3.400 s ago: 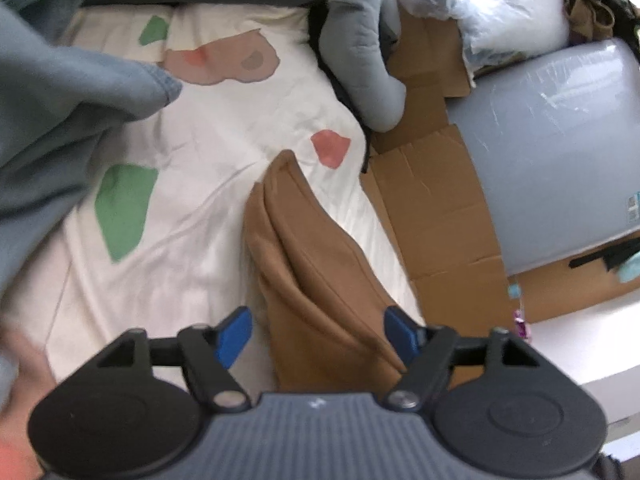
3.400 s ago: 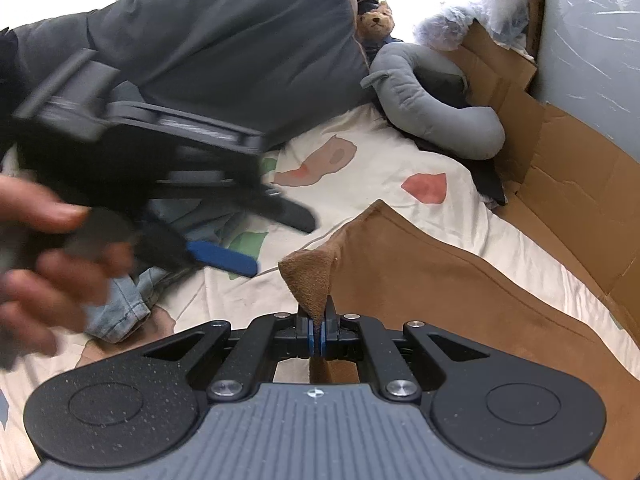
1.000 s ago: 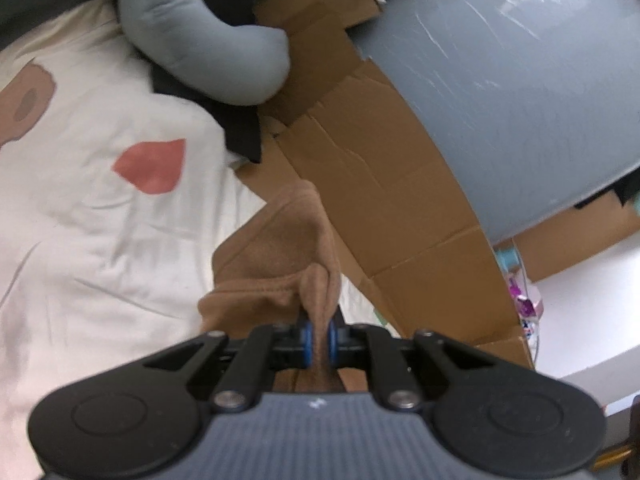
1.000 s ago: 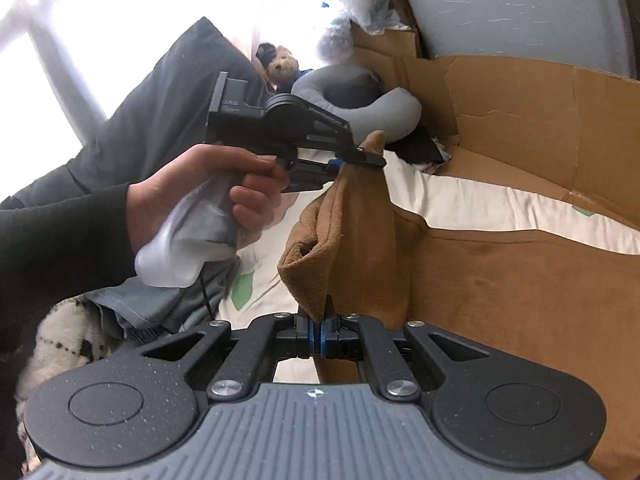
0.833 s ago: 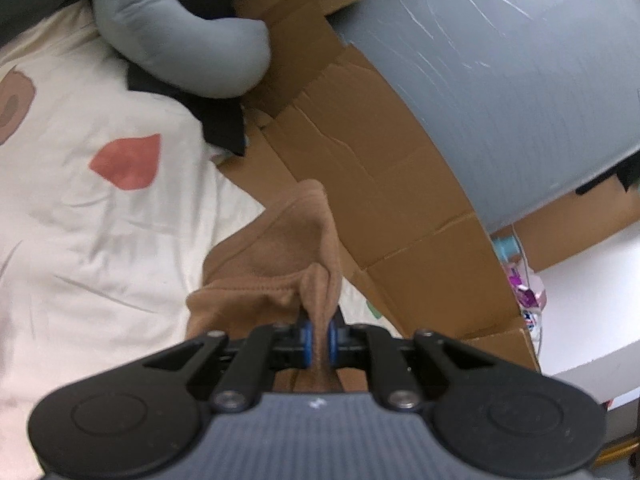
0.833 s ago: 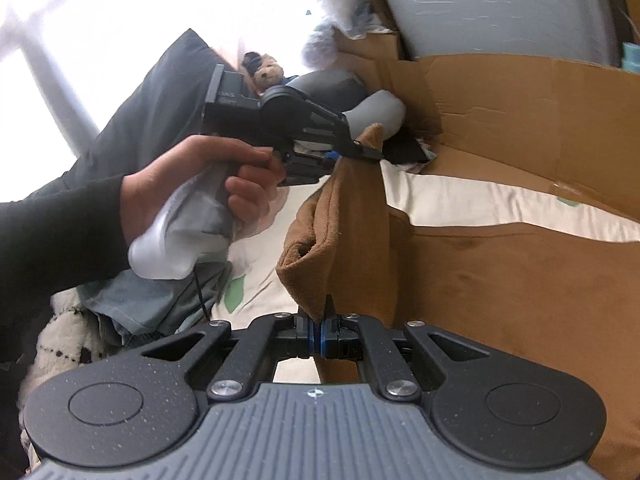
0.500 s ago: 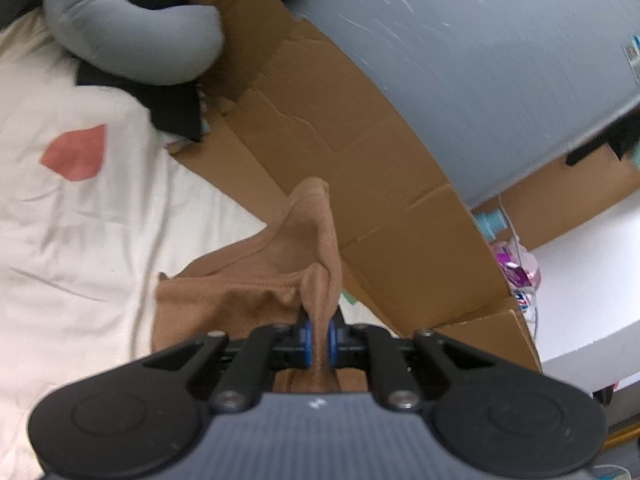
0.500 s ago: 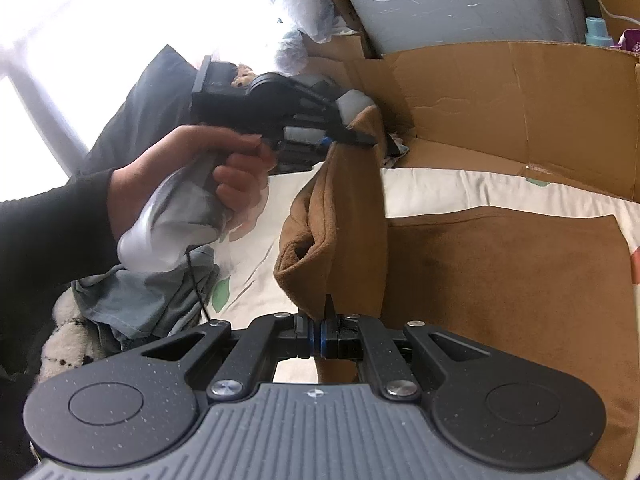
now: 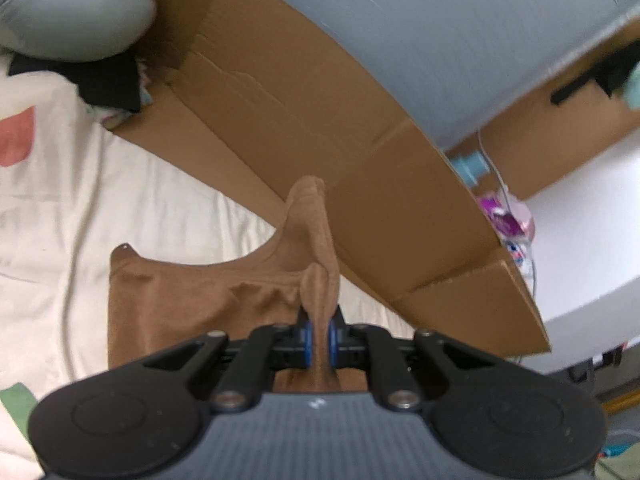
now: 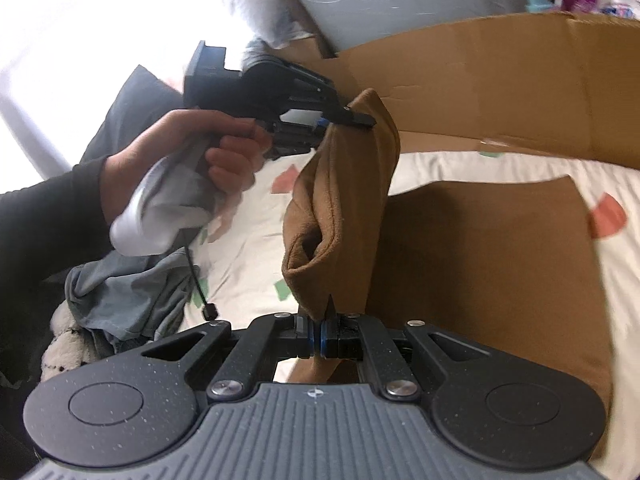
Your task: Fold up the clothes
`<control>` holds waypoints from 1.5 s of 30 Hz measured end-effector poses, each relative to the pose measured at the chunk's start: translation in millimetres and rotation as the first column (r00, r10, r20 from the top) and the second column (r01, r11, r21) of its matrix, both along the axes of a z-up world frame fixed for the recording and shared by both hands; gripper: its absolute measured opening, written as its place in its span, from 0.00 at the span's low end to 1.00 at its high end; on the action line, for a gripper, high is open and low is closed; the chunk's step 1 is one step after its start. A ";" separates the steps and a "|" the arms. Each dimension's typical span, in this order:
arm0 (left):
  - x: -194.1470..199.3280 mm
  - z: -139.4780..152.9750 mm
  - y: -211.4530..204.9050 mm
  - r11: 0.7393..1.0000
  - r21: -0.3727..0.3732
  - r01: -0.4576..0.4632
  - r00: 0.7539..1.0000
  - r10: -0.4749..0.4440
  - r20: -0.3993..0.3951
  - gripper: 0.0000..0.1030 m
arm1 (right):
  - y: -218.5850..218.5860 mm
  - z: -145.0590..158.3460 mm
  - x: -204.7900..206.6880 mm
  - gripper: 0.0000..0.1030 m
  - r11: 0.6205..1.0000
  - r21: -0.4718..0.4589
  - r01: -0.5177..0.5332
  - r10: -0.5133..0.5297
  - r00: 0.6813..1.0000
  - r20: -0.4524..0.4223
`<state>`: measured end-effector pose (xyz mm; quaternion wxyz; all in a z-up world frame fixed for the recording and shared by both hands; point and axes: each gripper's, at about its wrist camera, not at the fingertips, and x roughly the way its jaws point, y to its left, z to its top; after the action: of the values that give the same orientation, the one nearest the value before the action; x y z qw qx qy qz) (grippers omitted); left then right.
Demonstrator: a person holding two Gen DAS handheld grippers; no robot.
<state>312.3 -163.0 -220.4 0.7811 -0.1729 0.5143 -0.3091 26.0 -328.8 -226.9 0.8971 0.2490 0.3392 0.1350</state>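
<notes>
A brown fleece garment [image 10: 480, 264] lies partly spread on the cream patterned bed sheet [image 10: 460, 168]. My left gripper [image 9: 318, 338] is shut on one corner of the brown garment [image 9: 200, 304]. It also shows in the right wrist view [image 10: 340, 118], held up by a hand. My right gripper [image 10: 322, 338] is shut on the other corner. The pinched edge hangs lifted between both grippers, doubled over above the flat part.
A flattened cardboard sheet [image 9: 320, 120] stands along the far side of the bed, against a grey wrapped mattress [image 9: 440, 40]. A grey neck pillow [image 9: 72, 20] lies at the head end. Grey-blue clothes [image 10: 128, 296] are heaped at the left.
My left gripper has shut on the garment's corner. Both grippers have lifted the edge and carried it toward the cardboard side, over the flat part of the garment.
</notes>
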 end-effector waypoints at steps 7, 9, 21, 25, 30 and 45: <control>-13.0 -4.5 -34.2 0.998 0.027 0.057 0.998 -0.057 0.012 0.08 | -19.7 -13.6 -10.8 0.00 0.997 0.040 0.069 -0.068 0.997 -0.034; -16.8 -8.5 -43.6 0.997 0.036 0.062 0.998 -0.062 0.012 0.08 | -27.1 -17.0 -12.7 0.00 0.995 0.053 0.085 -0.083 0.996 -0.046; -47.0 -32.7 -104.2 0.993 0.095 0.071 0.997 -0.074 0.027 0.08 | -66.8 -42.1 -37.6 0.00 0.984 0.087 0.154 -0.144 0.983 -0.118; -51.5 -43.3 -120.7 0.989 0.124 0.079 0.996 -0.083 0.027 0.08 | -70.0 -51.5 -42.9 0.00 0.984 0.089 0.154 -0.140 0.980 -0.142; -58.8 -57.0 -139.6 0.983 0.159 0.089 0.995 -0.096 0.038 0.08 | -78.4 -68.3 -51.3 0.00 0.976 0.093 0.196 -0.176 0.966 -0.187; -68.6 -105.6 -180.4 0.956 0.262 0.130 0.991 -0.137 0.009 0.09 | -95.9 -119.1 -67.7 0.00 0.950 0.135 0.280 -0.232 0.927 -0.293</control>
<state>243.7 -343.3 -326.0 0.7812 -0.0293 0.5505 -0.2929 -41.6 -424.7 -346.0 0.8261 0.3850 0.4114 0.0097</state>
